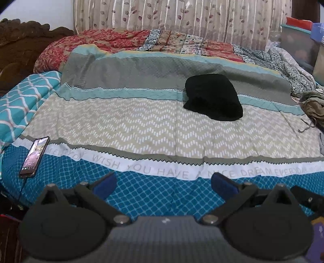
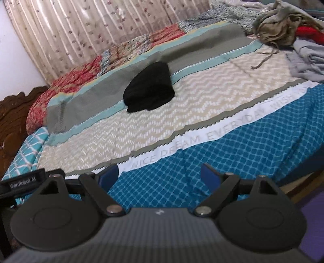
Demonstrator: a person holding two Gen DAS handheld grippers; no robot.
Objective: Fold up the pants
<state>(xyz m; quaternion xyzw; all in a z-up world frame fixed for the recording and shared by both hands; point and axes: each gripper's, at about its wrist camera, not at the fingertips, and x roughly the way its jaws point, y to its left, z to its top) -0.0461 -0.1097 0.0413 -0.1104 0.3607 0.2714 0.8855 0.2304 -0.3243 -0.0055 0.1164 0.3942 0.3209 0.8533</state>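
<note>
Black pants (image 1: 213,97) lie folded in a compact bundle on the patterned bedspread (image 1: 121,125), toward the far middle of the bed; they also show in the right wrist view (image 2: 149,88). My left gripper (image 1: 163,185) is open and empty, held over the near blue edge of the bed, well short of the pants. My right gripper (image 2: 160,176) is open and empty too, tilted, over the same near edge.
A phone (image 1: 34,156) with a cable lies at the near left of the bed. A pile of olive, grey and red clothes (image 2: 283,26) sits at the right side. A carved wooden headboard (image 1: 22,40) stands at the left, a curtain (image 1: 172,16) behind. Storage boxes (image 1: 301,44) stand at the far right.
</note>
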